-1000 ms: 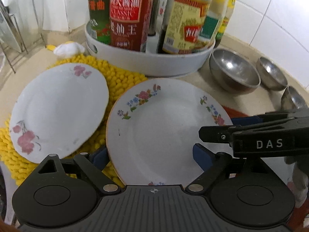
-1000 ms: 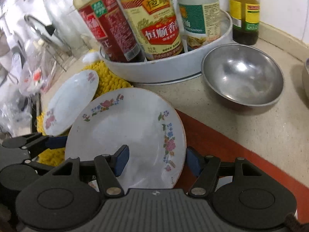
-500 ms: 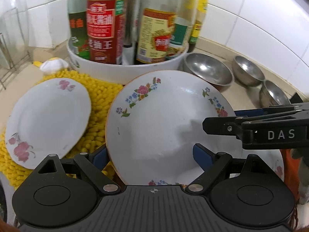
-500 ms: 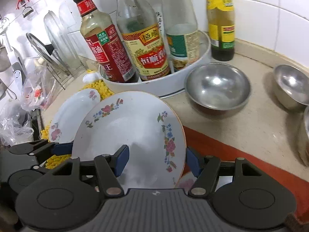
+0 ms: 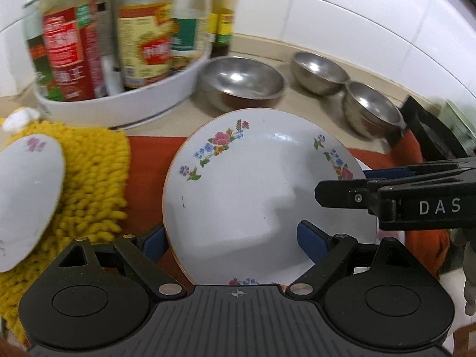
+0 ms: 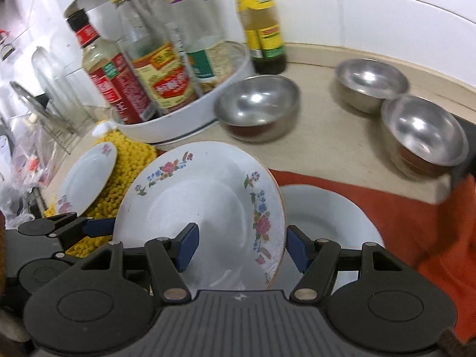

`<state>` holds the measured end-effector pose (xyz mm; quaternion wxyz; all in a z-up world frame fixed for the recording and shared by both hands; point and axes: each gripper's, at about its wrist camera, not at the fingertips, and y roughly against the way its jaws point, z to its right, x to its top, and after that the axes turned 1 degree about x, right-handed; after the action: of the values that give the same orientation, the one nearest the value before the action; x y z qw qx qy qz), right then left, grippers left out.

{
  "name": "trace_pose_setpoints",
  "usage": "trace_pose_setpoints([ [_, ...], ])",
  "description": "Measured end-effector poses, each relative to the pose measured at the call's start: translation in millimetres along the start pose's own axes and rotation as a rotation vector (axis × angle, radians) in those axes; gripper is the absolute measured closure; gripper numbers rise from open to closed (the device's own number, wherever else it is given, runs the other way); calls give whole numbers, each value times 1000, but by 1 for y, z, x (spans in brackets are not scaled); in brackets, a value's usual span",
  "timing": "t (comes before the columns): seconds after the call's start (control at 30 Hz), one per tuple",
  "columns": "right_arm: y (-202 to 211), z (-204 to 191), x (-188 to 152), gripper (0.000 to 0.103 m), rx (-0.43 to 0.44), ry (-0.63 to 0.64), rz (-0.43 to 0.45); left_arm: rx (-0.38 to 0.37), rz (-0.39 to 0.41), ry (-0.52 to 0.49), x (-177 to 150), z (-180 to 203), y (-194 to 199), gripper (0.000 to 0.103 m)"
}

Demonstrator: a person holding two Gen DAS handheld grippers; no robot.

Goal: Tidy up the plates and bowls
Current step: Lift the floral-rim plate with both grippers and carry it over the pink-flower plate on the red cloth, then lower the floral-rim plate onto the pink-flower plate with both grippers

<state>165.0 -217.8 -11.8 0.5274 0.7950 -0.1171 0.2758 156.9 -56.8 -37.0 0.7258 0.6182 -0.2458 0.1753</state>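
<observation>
The left gripper [image 5: 229, 238] stood wide, its blue pads [image 5: 311, 241] either side of the near rim of the flowered plate [image 5: 253, 187], one below the rim and one above the plate's face; whether the pads actually pressed on the china could not be told. The right gripper [image 6: 239, 245] was set narrower, its two pads straddling the plate's right edge, one over the inner face and one outside the rim, and again contact could not be made out. The flowered plate, taken as the landmark, sat tilted between the two grippers, raised off the surface. Just beneath and to its right lay a plain white plate [image 6: 327, 217] on an orange-red cloth [image 6: 401, 208]. To the plate's left a yellow chenille mat [image 5: 89, 172] carried a smaller plate with pink flowers [image 5: 26, 190]. Beyond the flowered plate stood a steel bowl [image 6: 257, 107], close against a white round tray [image 5: 125, 101] crowded with sauce bottles [image 6: 160, 77]. Farther to the right of that bowl, two more steel bowls [image 6: 372, 83] sat near each other on the beige counter [image 6: 327, 148], near the white tiled wall [image 5: 342, 17].
</observation>
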Motion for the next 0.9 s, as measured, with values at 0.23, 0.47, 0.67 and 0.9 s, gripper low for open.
trace_pose_setpoints([
  [0.23, 18, 24, -21, 43, -64, -88, 12, -62, -26, -74, -6, 26, -9, 10],
  [0.47, 29, 41, -37, 43, -103, -149, 20, -95, -42, -121, -9, 42, -14, 10],
  [0.67, 30, 47, -45, 43, -133, -159, 19, -99, -60, -138, -12, 50, -22, 15],
  [0.9, 27, 55, -47, 42, -160, -154, 20, -91, -27, -151, -13, 51, -18, 15],
])
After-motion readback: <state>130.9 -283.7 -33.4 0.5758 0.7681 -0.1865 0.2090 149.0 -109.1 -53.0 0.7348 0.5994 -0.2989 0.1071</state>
